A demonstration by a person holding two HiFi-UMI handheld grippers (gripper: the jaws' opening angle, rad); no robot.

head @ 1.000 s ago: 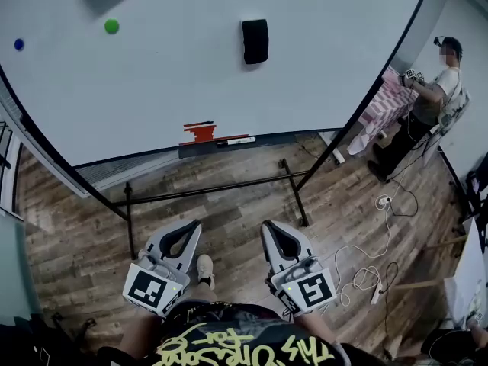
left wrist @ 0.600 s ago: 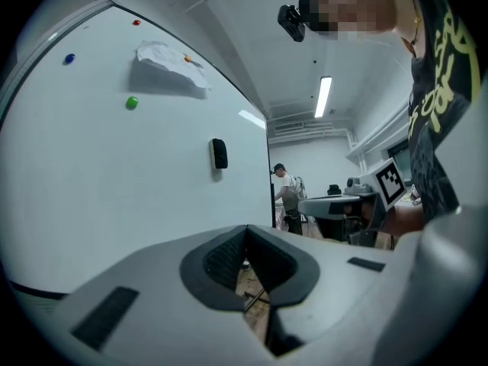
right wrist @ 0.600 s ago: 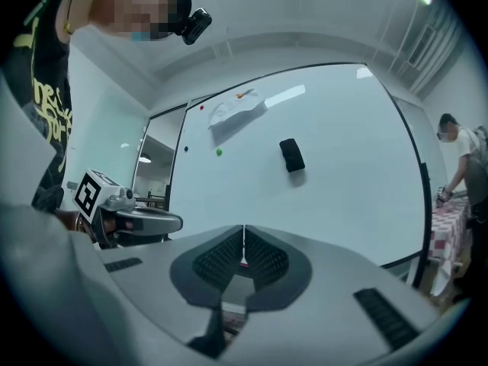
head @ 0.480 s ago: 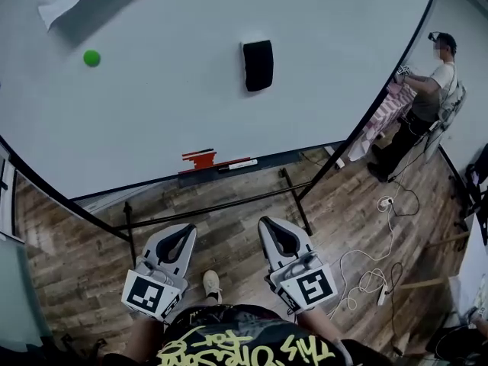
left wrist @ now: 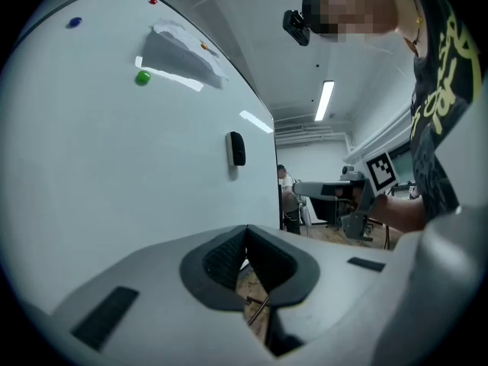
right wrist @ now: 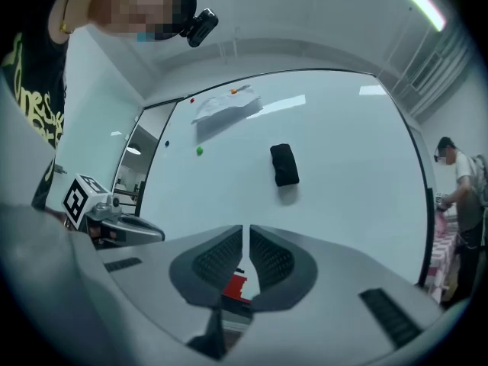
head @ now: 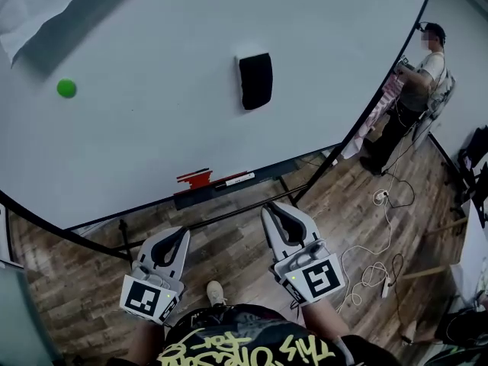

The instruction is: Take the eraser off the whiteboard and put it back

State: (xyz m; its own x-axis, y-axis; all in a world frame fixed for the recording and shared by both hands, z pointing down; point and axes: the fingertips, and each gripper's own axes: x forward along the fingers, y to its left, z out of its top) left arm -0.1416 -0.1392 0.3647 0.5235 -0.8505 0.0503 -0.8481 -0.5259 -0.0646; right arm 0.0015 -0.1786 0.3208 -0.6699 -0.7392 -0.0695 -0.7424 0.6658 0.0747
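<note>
One whiteboard (head: 152, 136) on stand, straight ahead. Two tools: left tool (head: 181, 232) and right tool (head: 274, 209), both closed tight, empty, well short of board. One black eraser (head: 255, 81) stuck on board, centre-right, untouched. One green magnet (head: 66, 88). Step, likely: approach. Next: open right tool, straddle eraser, squeeze, pull off.

Black shirt (head: 242, 347), yellow scrawled lettering. Pale shoe (head: 216, 290). Small black camera (right wrist: 200, 23) at head. Left tool (head: 185, 232), right tool (head: 269, 207): light grey shells, dark ribbed pads (left wrist: 217, 258), rear cube (head: 145, 293) with black-and-white square markers.
</note>
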